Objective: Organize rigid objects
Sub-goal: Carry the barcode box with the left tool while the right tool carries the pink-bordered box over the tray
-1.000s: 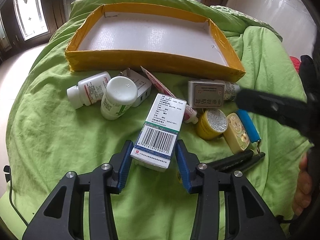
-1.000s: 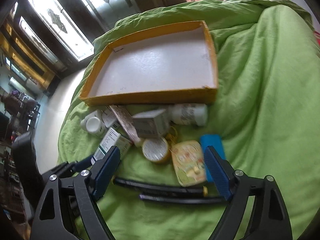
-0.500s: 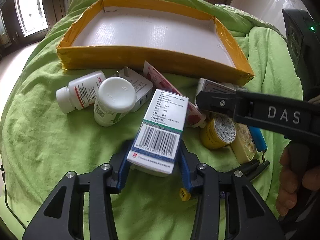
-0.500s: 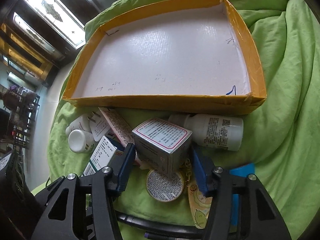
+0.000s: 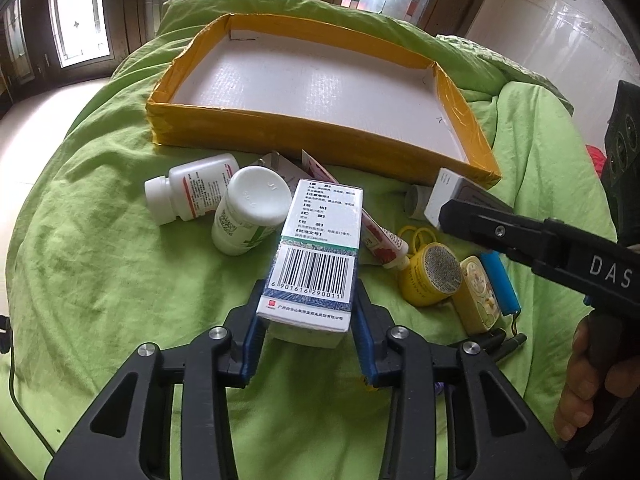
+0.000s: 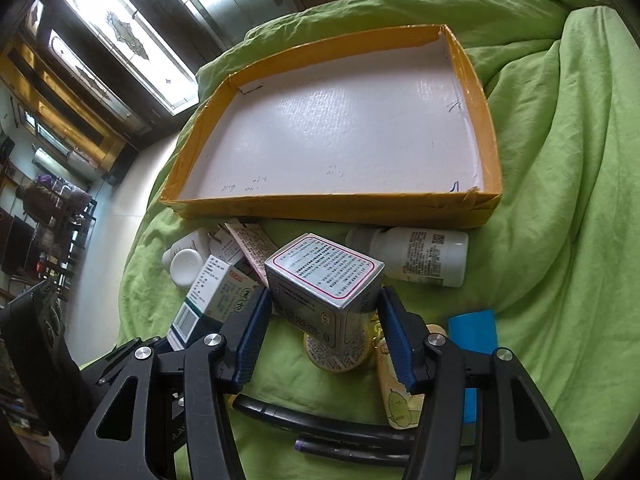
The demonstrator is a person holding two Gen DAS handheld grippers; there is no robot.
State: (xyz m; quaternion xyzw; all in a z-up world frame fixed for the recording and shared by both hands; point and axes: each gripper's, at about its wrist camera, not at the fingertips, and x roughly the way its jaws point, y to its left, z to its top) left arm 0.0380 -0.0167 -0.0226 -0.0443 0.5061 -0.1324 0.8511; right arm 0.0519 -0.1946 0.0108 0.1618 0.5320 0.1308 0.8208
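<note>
Both grippers: black plastic frames w/ triangular cut-outs, silver screws, blue ribbed pads. Left gripper (image 5: 308, 320). Right gripper (image 6: 326, 332) has white "DAS" lettering on its side.

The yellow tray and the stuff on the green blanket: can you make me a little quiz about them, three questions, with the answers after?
1. True or false: the tray already has boxes in it.
2. What does the left gripper hold?
A. a white bottle
B. the barcode box
C. the blue case
3. Fill in: the right gripper is shut on the ____ box.

Key
1. False. Only its white floor shows; everything lies outside on the blanket.
2. B. The jaws have just been closing, and the pads now press its sides.
3. Silver. It is tilted, above the round yellow tin.
</note>
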